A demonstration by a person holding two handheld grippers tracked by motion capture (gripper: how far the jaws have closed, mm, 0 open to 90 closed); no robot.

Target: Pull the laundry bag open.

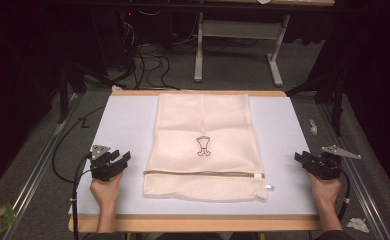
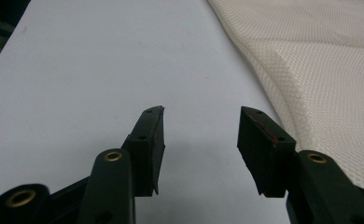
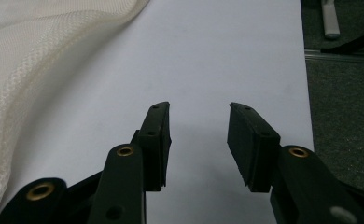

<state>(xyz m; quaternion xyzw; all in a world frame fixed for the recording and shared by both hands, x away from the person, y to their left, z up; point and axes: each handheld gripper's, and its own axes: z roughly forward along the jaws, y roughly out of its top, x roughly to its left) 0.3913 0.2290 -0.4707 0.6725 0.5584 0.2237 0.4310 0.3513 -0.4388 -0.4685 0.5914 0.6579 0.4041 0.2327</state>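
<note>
Cream mesh laundry bag (image 1: 205, 145), one item, lying flat on the pale blue-white table mat (image 1: 123, 125), between the two grippers and touching neither. Small dark outline emblem (image 1: 203, 146) printed near its middle. Zip (image 1: 203, 173) running across the bag close to its near edge, with a white pull tab (image 1: 259, 176) at the end nearer the right gripper.

Left gripper (image 1: 117, 161), black, held in the person's left hand (image 1: 105, 192), resting low over the mat. Jaws spread apart, nothing between them, bare mat in the gap. Bag lies ahead and to the right of its jaws, just beside the right jaw, not in contact, as the left gripper view (image 2: 201, 135) shows; the weave of the bag (image 2: 320, 74) reads clearly there.

Right gripper (image 1: 307, 161), black, held in the person's right hand (image 1: 325, 192), near the mat's right edge. Jaws likewise released, gap empty (image 3: 199, 135). Bag (image 3: 35, 51) lies ahead and to the left of its jaws, apart from them; dark floor (image 3: 343, 93) lies off to their right.

Grey three-cornered plates on both grippers. Wooden table edge (image 1: 198, 223) borders the mat on the person's side.
</note>
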